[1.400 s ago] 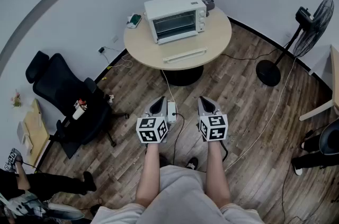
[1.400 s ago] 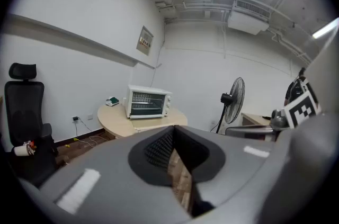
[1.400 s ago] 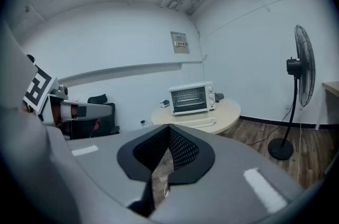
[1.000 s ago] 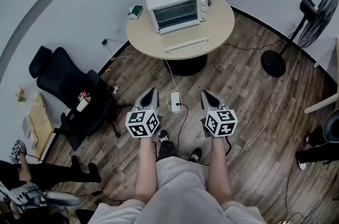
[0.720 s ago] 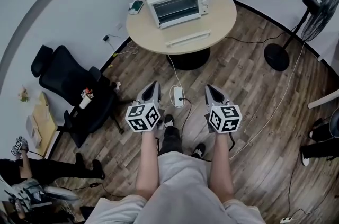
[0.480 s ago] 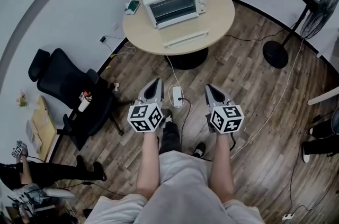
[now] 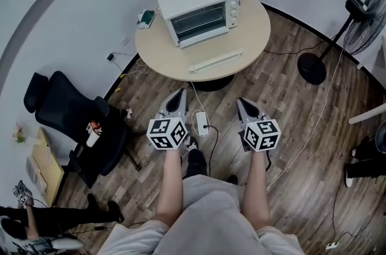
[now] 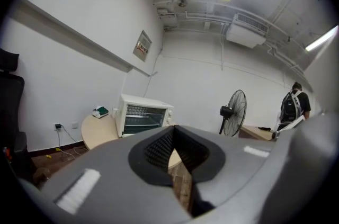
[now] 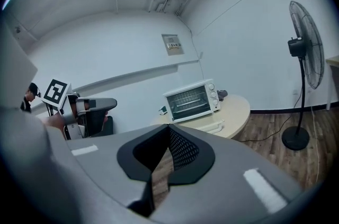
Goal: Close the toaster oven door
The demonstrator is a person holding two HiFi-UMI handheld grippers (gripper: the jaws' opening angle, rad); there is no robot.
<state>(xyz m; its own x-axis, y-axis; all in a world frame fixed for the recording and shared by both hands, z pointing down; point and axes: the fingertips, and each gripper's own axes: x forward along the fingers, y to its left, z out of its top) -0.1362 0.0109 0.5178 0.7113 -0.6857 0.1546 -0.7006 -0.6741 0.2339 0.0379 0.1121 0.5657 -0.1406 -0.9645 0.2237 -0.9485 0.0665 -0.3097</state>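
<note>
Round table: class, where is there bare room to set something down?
Bare: right of the toaster oven up to the table rim; also front left, between oven and white bar. Crowded: the back-left edge, by the green item.

The head view looks steeply down from standing height; both gripper views face forward across the room. All three share the far-off oven [image 7: 198,11] and table [image 7: 253,37].

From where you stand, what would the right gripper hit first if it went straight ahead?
The right gripper would probably meet the near edge of the round table first; only floor lies between. The toaster oven stands farther back. Depth is unclear.
</note>
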